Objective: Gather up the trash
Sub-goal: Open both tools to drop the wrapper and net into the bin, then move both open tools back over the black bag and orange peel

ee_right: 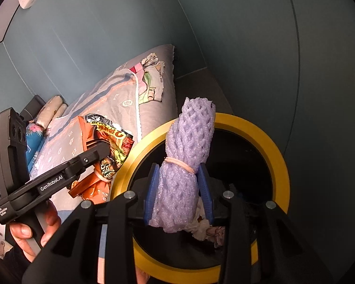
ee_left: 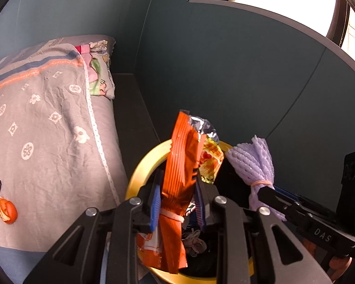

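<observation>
A: What is the biggest thing here?

B: The blue-green wall (ee_right: 248,47) behind it all. Next is the bed with a gray flowered cover (ee_left: 47,130). A dark scrap and an orange scrap (ee_left: 7,210) lie on the cover.

A: And the round thing?

B: That is a trash bin with a yellow ring (ee_right: 277,156) on top. It stands just beside the bed. It is dark inside, and some crumpled bits (ee_right: 206,229) lie at the bottom.

A: What is the left gripper (ee_left: 177,201) doing?

B: Its blue fingers (ee_left: 155,203) are clenched on an orange snack wrapper (ee_left: 182,165). A white band is tied around the wrapper. It is over the edge of the bin. The print on it is too crumpled to read.

A: And the right gripper (ee_right: 178,189)?

B: Its fingers (ee_right: 151,194) sit on both sides of a purple foam net roll (ee_right: 189,146) with a rubber band around it. They hug the roll over the mouth of the bin.

A: Any words to read?

B: Yes. The left gripper says "GenRobot.AI" on its side. The right gripper shows the letters "DAS". A hand (ee_right: 30,232) holds the left gripper's handle.
</observation>
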`<state>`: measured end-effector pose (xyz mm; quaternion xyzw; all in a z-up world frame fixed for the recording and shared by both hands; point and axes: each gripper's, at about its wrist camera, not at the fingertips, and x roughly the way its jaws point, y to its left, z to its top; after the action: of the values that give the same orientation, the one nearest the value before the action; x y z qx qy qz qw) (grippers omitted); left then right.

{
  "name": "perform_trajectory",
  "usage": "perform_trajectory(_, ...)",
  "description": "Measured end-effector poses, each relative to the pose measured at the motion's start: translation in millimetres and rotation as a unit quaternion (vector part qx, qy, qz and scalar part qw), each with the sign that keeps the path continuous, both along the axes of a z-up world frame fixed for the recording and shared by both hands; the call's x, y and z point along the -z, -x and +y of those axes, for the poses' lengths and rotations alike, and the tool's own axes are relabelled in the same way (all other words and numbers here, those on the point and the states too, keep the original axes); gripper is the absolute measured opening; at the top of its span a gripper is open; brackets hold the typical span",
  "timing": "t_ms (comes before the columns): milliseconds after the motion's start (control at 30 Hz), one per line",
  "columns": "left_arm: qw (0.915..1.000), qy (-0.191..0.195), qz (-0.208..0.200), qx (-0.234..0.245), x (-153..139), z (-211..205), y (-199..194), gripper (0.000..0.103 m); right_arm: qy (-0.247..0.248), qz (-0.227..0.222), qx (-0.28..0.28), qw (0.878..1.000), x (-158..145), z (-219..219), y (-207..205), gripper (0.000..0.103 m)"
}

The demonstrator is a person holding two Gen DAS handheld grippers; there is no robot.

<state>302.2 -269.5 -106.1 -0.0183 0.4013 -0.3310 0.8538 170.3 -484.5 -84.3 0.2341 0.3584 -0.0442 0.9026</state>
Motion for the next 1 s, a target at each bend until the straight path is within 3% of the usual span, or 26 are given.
perform_trajectory(33, 1.0, 0.0, 0.002, 0.001, 0.0, -1.4, 0.2, 0.026, 0.0, 0.001, 0.003, 1.0, 0.7, -1.6, 1.3, 0.034)
perform_trajectory(167, 0.9999, 0.002, 0.001, -0.013, -1.4, 3.5, 1.4, 0.048, -0.006, 0.003, 0.012, 1.0, 1.8, -6.6, 6.7, 0.045)
perform_trajectory(467, 0.9985, 0.01, -0.01, -0.052, -14.1, 36.1, 3.7, 0.071, 0.002, -0.003, 0.016, 1.0, -6.5, 1.8, 17.2, 0.054)
perform_trajectory(667, 0.996, 0.02, -0.021, -0.085, -24.4, 68.9, 4.6, 0.078, 0.009, -0.017, 0.008, 1.0, -16.3, 17.2, 20.8, 0.063)
perform_trajectory(1000, 0.988, 0.017, -0.05, -0.145, -44.0, 136.8, 2.0, 0.084, 0.02, -0.032, -0.046, 0.998, -35.3, 66.7, 7.0, 0.067)
